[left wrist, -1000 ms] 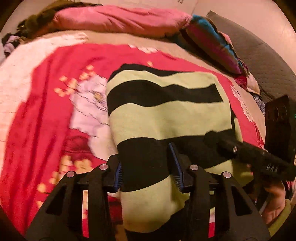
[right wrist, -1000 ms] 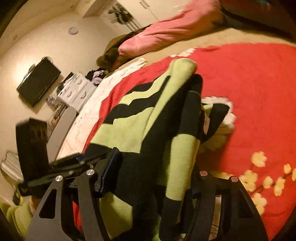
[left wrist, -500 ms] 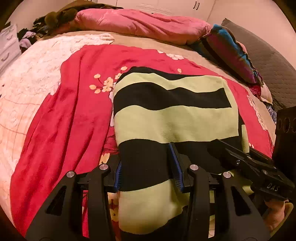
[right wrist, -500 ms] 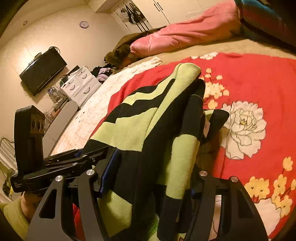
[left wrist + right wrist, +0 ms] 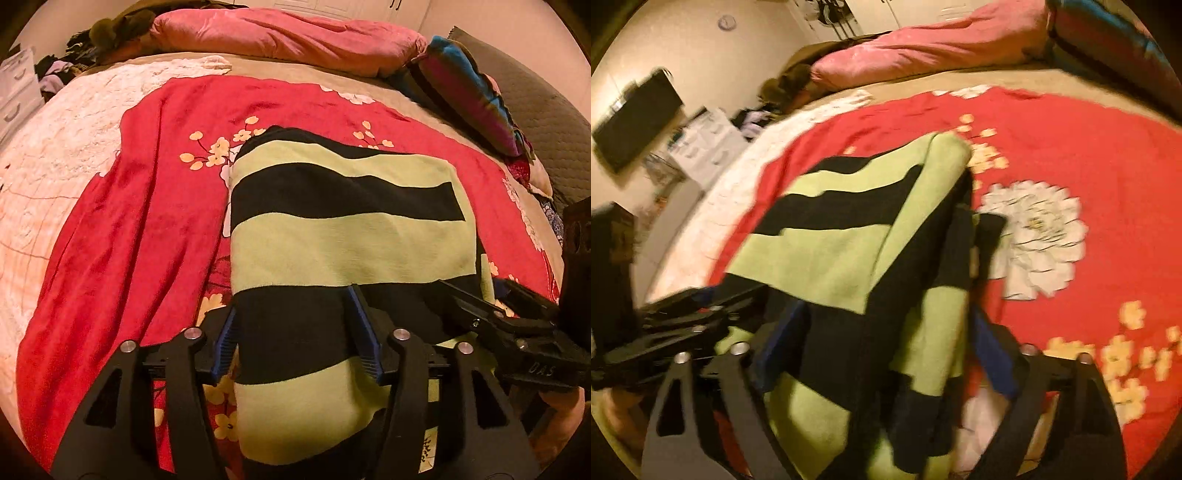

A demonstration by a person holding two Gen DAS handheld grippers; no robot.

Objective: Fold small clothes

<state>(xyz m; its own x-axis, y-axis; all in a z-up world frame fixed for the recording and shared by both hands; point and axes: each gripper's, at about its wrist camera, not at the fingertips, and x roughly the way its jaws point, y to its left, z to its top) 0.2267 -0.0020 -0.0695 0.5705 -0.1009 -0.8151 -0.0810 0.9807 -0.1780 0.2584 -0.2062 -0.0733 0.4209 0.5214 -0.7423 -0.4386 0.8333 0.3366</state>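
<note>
Looking along the left wrist view, we see at the far left a white quilted bedspread (image 5: 55, 155), then a red plush blanket with cream blossoms (image 5: 147, 221) spread over it. On the blanket lies the folded knit garment in black and pale-green stripes (image 5: 343, 236), flat, its near edge reaching back under us. Our left gripper (image 5: 295, 332) straddles that near edge: its jaws have just been opening, the blue-lined fingers (image 5: 223, 339) stand about half apart with the black stripe between them, and the left pad looks just clear of the cloth's edge, so we read it as let go. Further right, the right gripper (image 5: 491, 314) reaches in over the garment's right corner, with a hand (image 5: 561, 406) behind it.

In the blurred right wrist view, a dark flat screen (image 5: 635, 122) hangs on the wall at left. The garment's stacked fold edges rise between this gripper's fingers, whose jaws have just been opening wide; the blue pads (image 5: 991, 354) stand off the cloth. A pink bolster pillow (image 5: 923, 48) lies across the far end of the bed
</note>
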